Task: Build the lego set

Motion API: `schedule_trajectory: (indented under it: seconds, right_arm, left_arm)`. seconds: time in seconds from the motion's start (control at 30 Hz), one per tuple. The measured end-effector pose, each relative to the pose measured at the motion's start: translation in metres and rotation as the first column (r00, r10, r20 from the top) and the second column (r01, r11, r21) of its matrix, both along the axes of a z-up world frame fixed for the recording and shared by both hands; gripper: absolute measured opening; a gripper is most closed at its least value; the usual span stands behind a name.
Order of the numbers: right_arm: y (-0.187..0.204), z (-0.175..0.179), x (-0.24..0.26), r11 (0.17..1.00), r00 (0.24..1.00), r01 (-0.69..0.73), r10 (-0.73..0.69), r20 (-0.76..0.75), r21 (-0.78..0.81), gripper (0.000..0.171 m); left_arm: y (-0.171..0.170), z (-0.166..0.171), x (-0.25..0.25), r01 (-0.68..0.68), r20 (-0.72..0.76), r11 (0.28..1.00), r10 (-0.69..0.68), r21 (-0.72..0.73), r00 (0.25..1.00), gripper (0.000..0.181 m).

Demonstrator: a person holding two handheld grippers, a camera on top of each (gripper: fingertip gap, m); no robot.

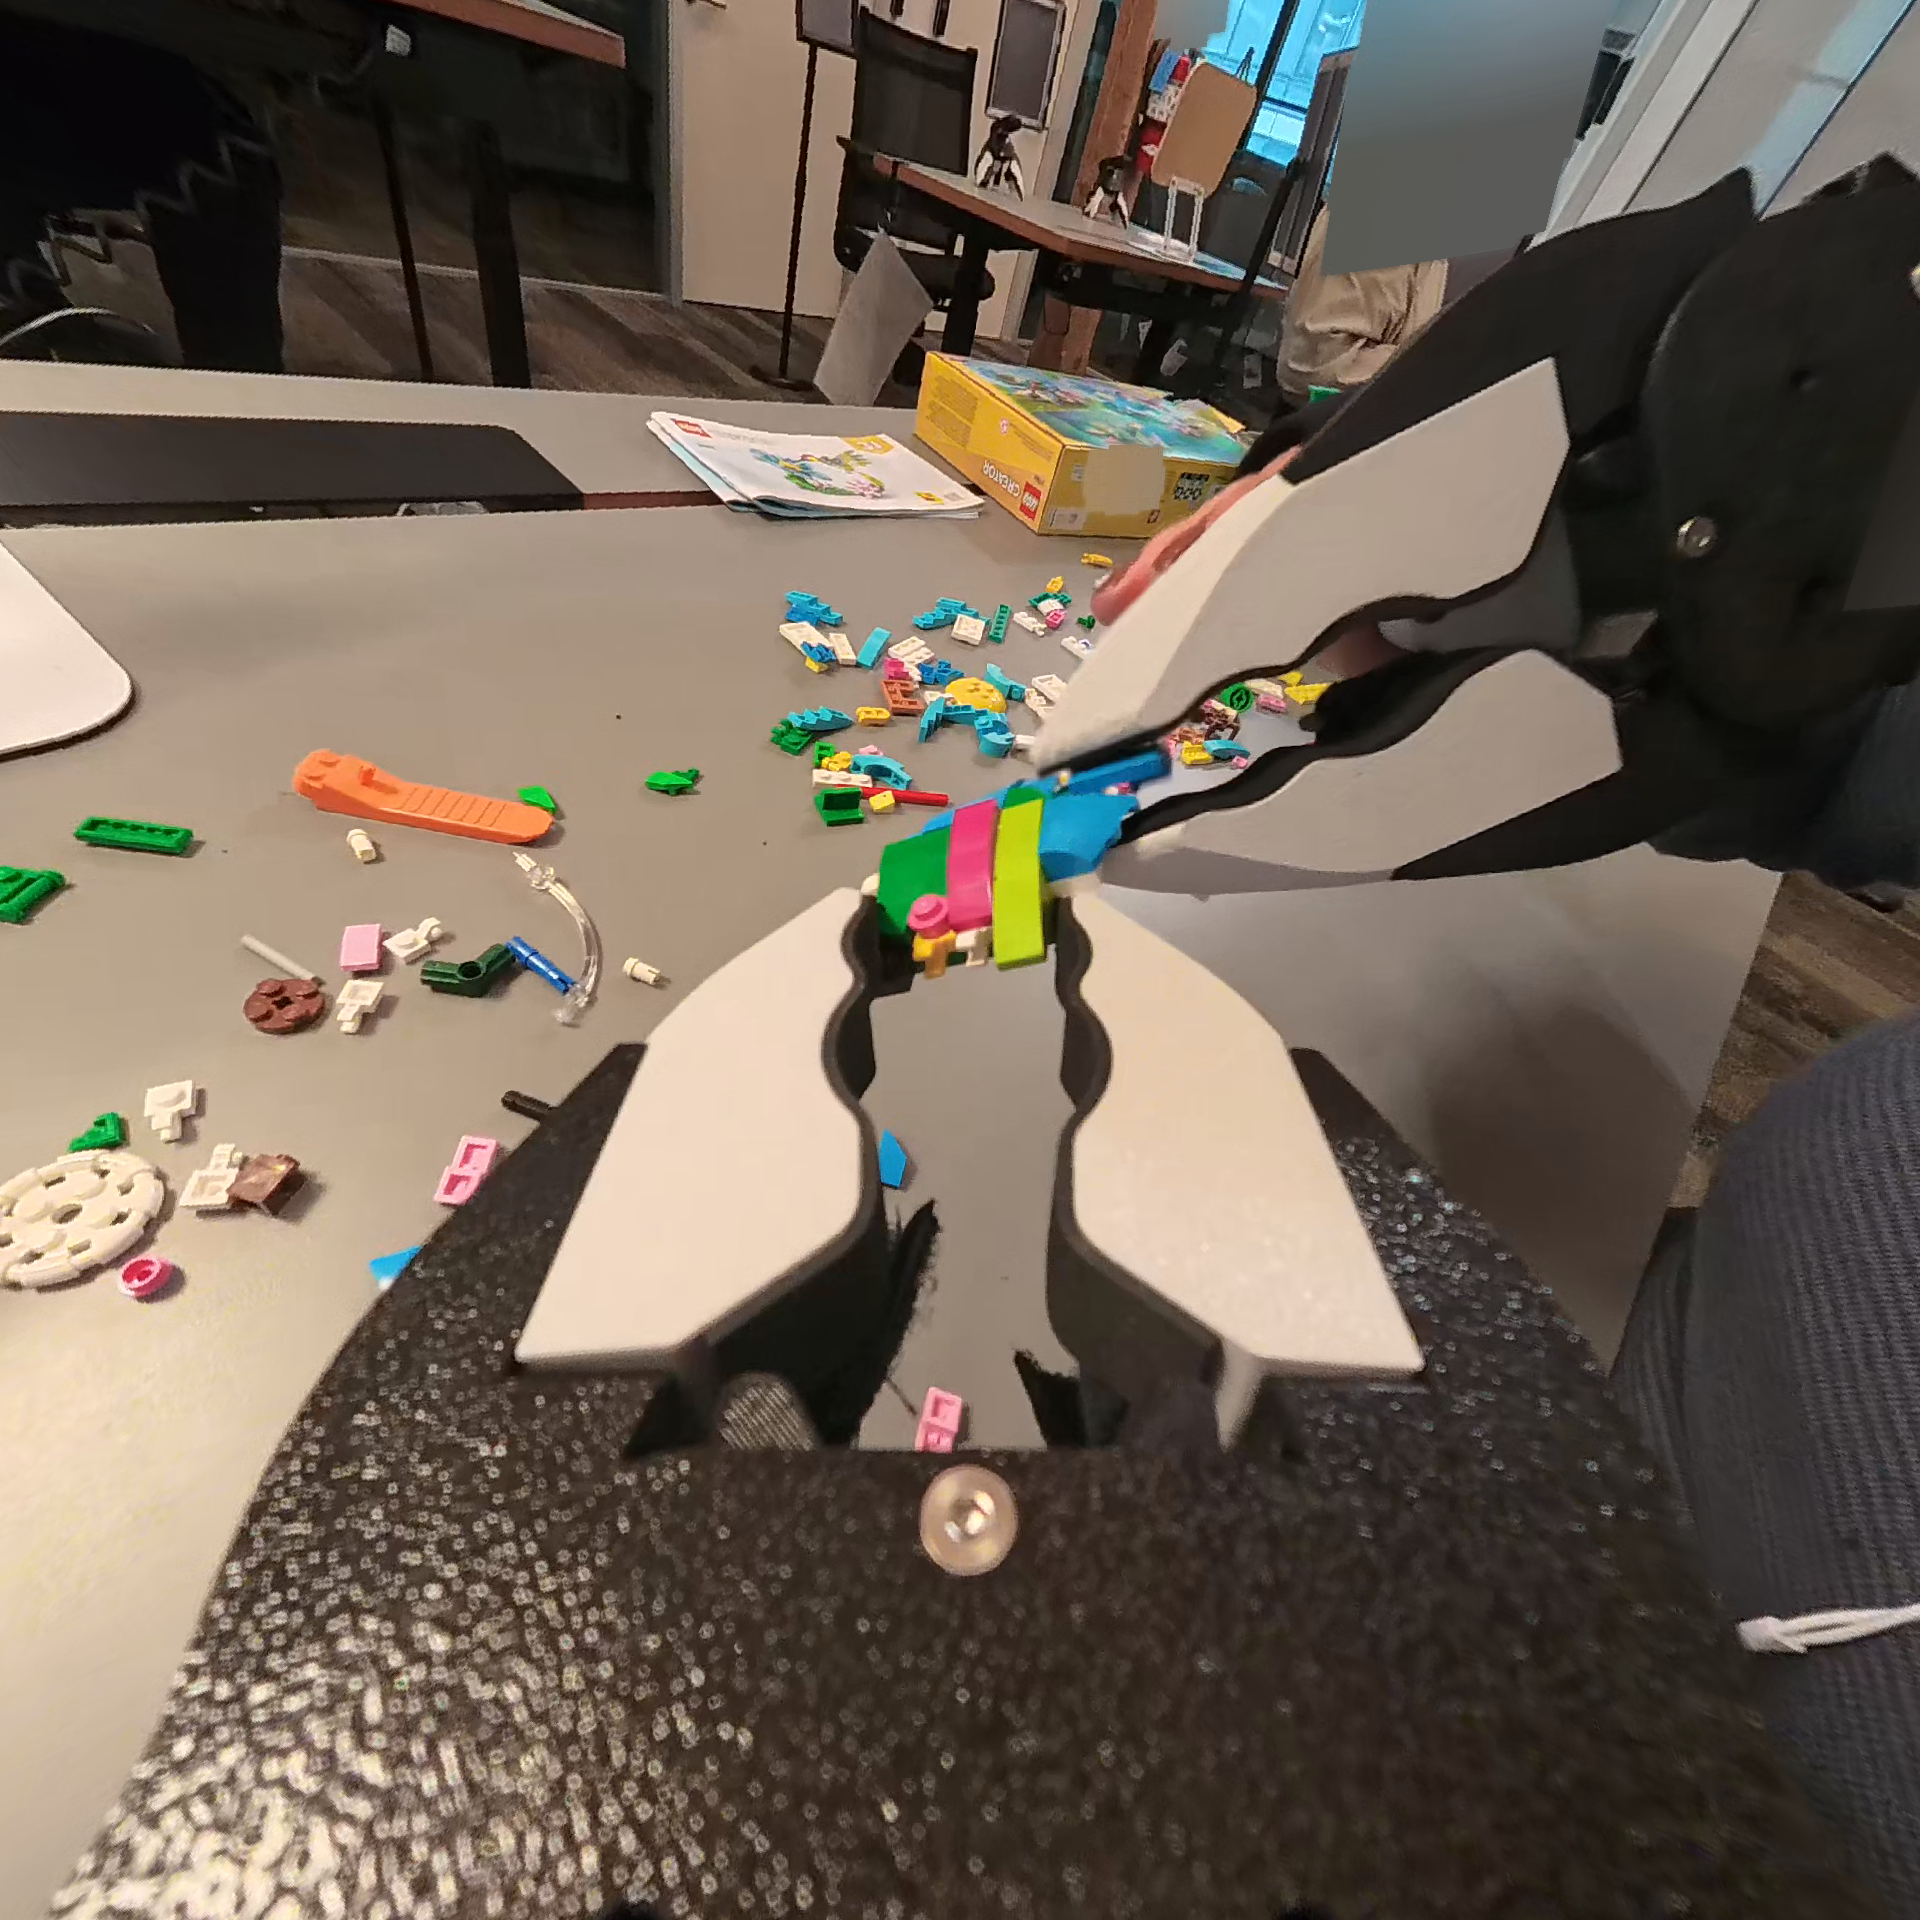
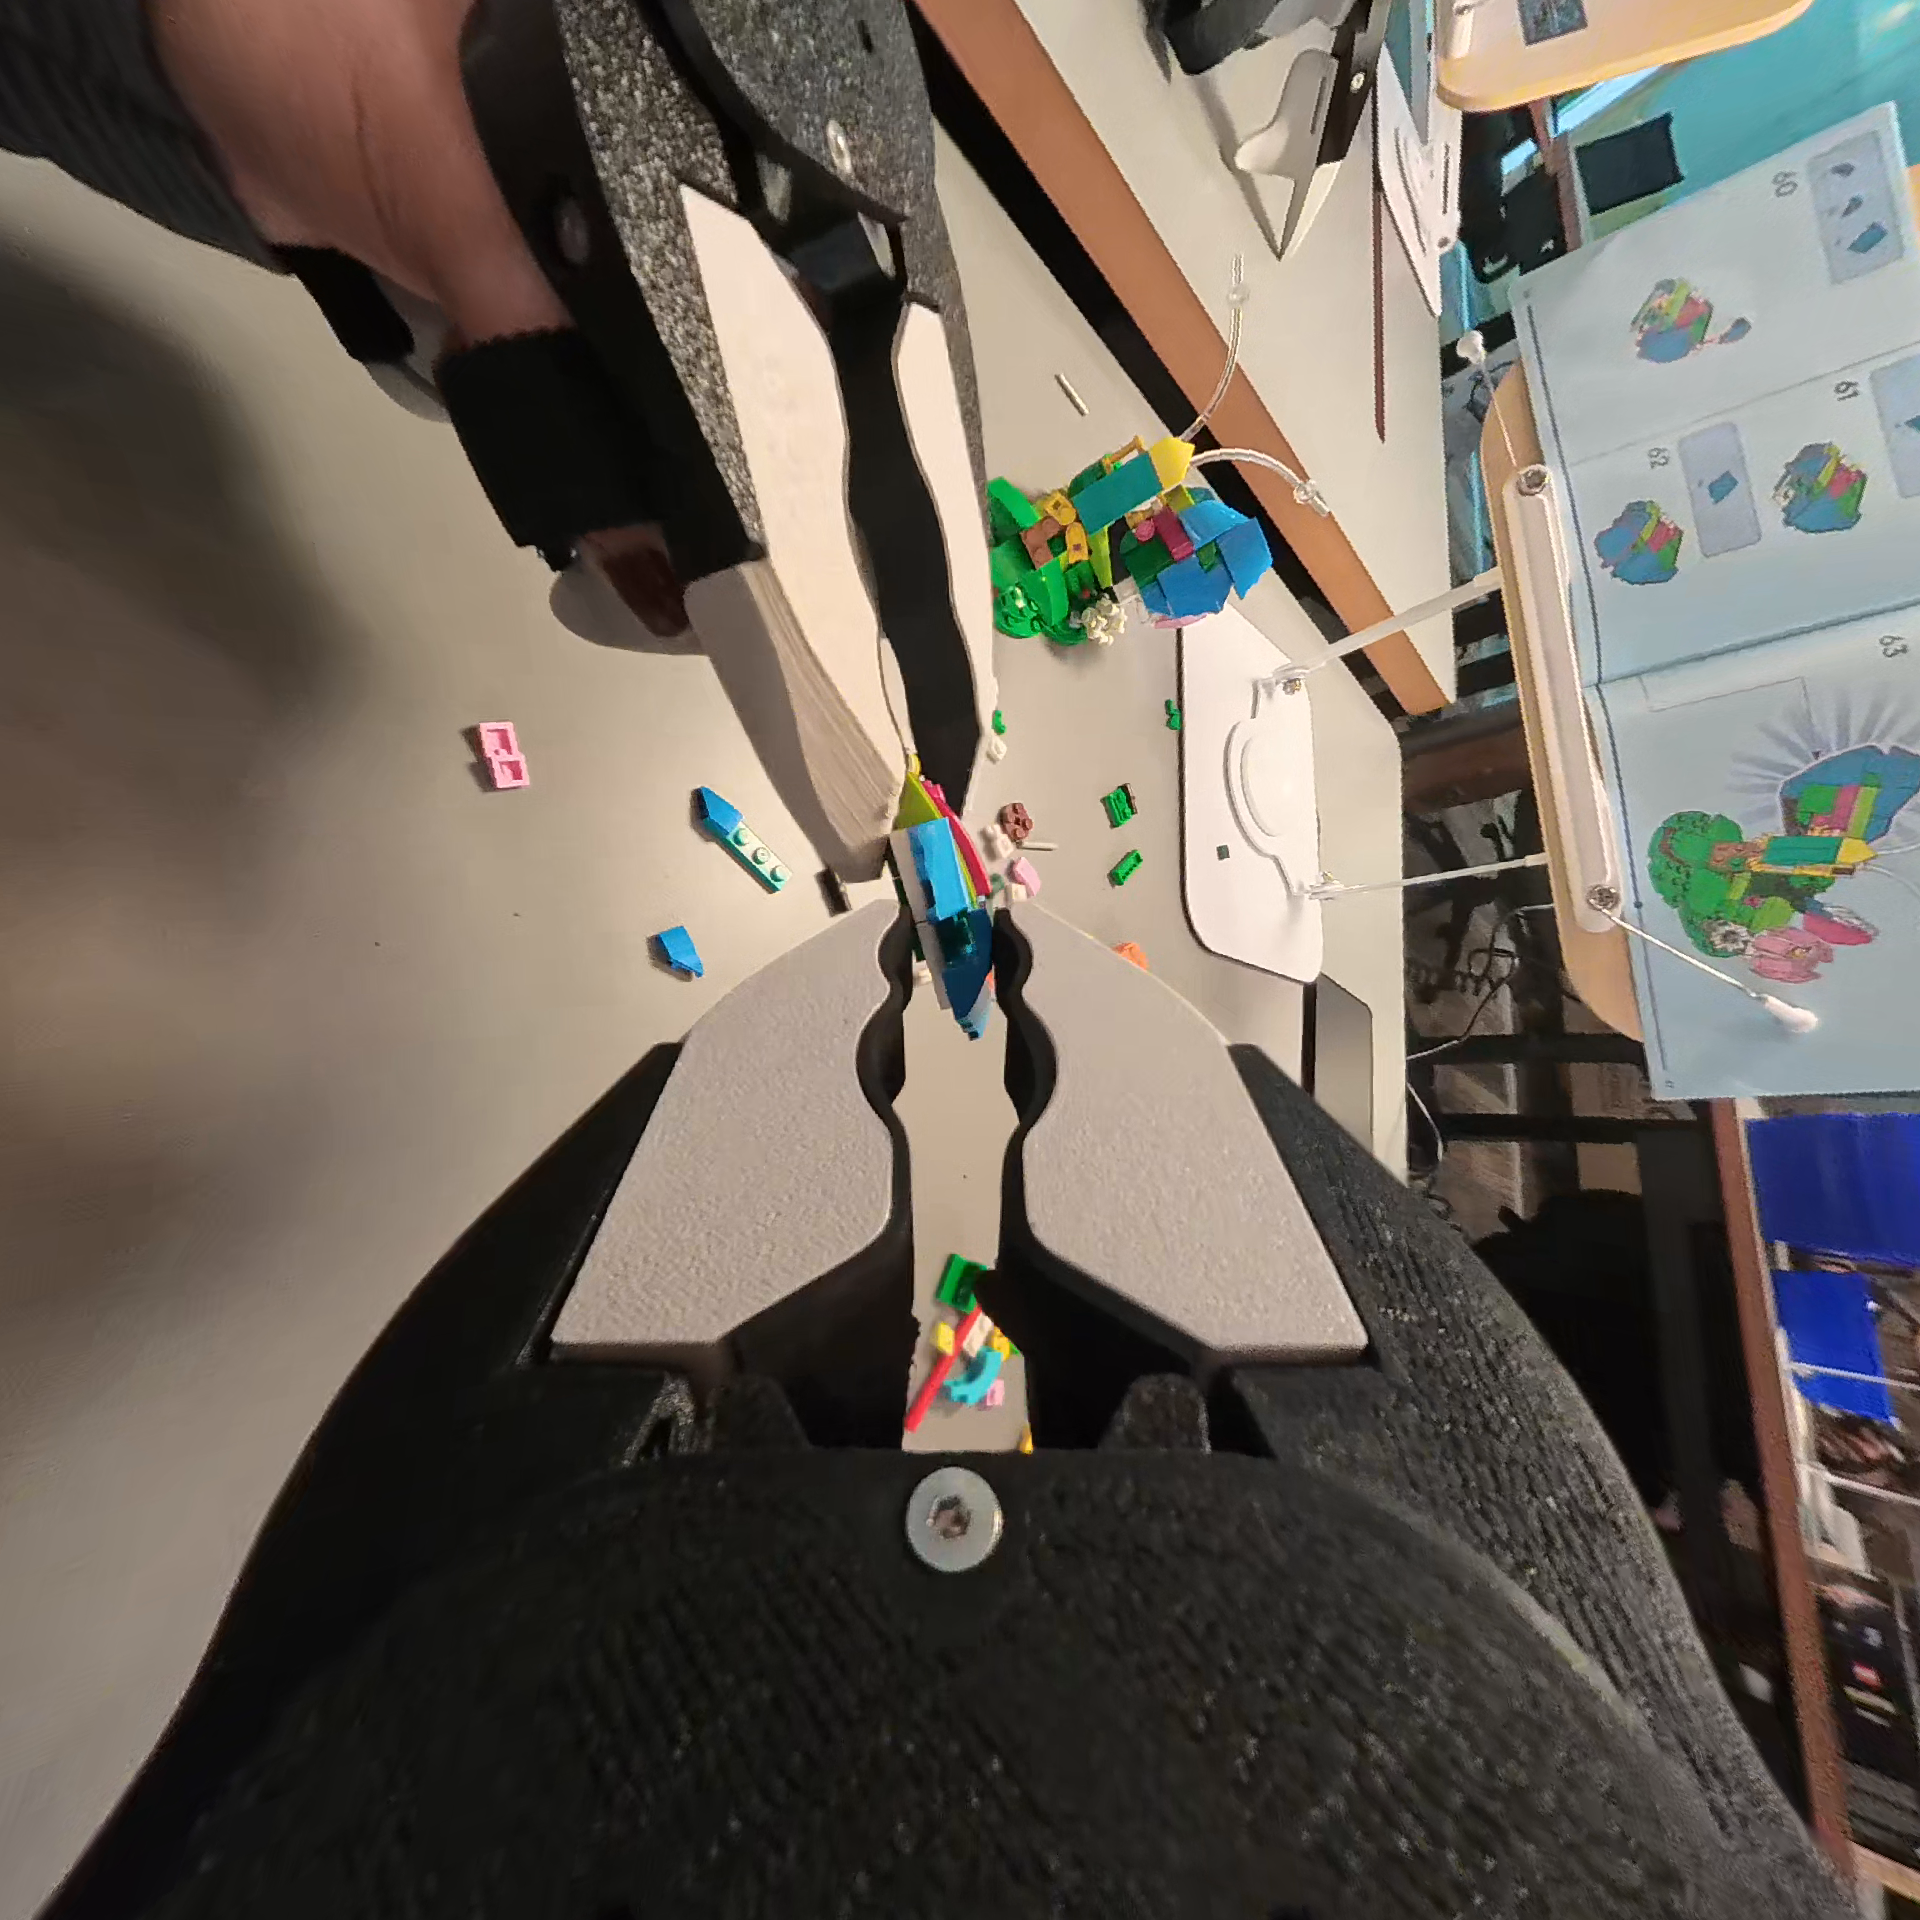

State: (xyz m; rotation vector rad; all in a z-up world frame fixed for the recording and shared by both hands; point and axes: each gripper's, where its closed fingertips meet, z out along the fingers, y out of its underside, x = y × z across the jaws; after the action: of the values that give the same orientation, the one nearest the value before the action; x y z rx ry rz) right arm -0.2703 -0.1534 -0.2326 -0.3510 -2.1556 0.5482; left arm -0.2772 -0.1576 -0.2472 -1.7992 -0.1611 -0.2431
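A small lego sub-assembly point(image 1: 1013, 873) of green, pink, lime and blue bricks is held in the air above the grey table point(image 1: 623, 644). My left gripper point(image 1: 966, 920) is shut on its green and lime end from below. My right gripper point(image 1: 1091, 805) comes in from the right and is shut on its blue end. In the right wrist view the same assembly point(image 2: 940, 862) sits between my right gripper's tips point(image 2: 951, 925), and the left gripper point(image 2: 930, 795) reaches in from the upper left, held by a hand.
Loose bricks point(image 1: 935, 686) lie scattered ahead, with an orange brick separator point(image 1: 421, 805) and a white round plate point(image 1: 73, 1216) to the left. A yellow box point(image 1: 1081, 447) and booklets point(image 1: 810, 473) lie farther back. A partly built model point(image 2: 1122, 540) stands near an open instruction book point(image 2: 1745, 623) on a stand. The grippers are tip to tip, or close to it. Both grippers' tips are roughly 20 cm from the white round plate point(image 1: 73, 1216).
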Motion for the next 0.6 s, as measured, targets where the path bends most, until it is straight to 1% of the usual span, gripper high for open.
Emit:
schedule_trajectory:
  seconds: [0.13, 0.27, 0.37, 0.5, 0.6]
  right_arm:
    - [-0.0005, 0.0004, 0.0012, 0.999, 1.0, -0.001, 0.002, 0.022, -0.043, 0.012]
    - [-0.0011, 0.0004, 0.0019, 0.999, 1.0, -0.022, 0.022, 0.007, -0.024, 0.011]
    - [-0.0001, -0.002, 0.0029, 0.999, 0.999, -0.036, 0.036, -0.004, 0.027, 0.01]
    - [0.002, -0.0046, 0.0034, 0.988, 0.998, -0.035, 0.044, -0.055, 0.151, 0.009]
    - [0.0035, -0.007, 0.0045, 0.981, 0.997, -0.039, 0.049, -0.051, 0.191, 0.008]
  left_arm:
    - [0.0004, 0.0005, 0.0014, 0.013, 0.026, 1.0, -0.013, 0.01, 1.0, 0.032]
    - [-0.0001, 0.0007, 0.0012, 0.014, 0.03, 1.0, -0.015, 0.012, 0.999, 0.032]
    - [0.0004, -0.001, 0.0012, 0.006, 0.012, 1.0, -0.006, -0.004, 1.0, 0.032]
    - [0.0017, -0.0043, 0.0015, 0.006, 0.01, 1.0, -0.006, -0.015, 1.0, 0.032]
    - [0.0032, -0.0069, 0.0027, 0.015, 0.018, 1.0, -0.014, -0.018, 1.0, 0.032]
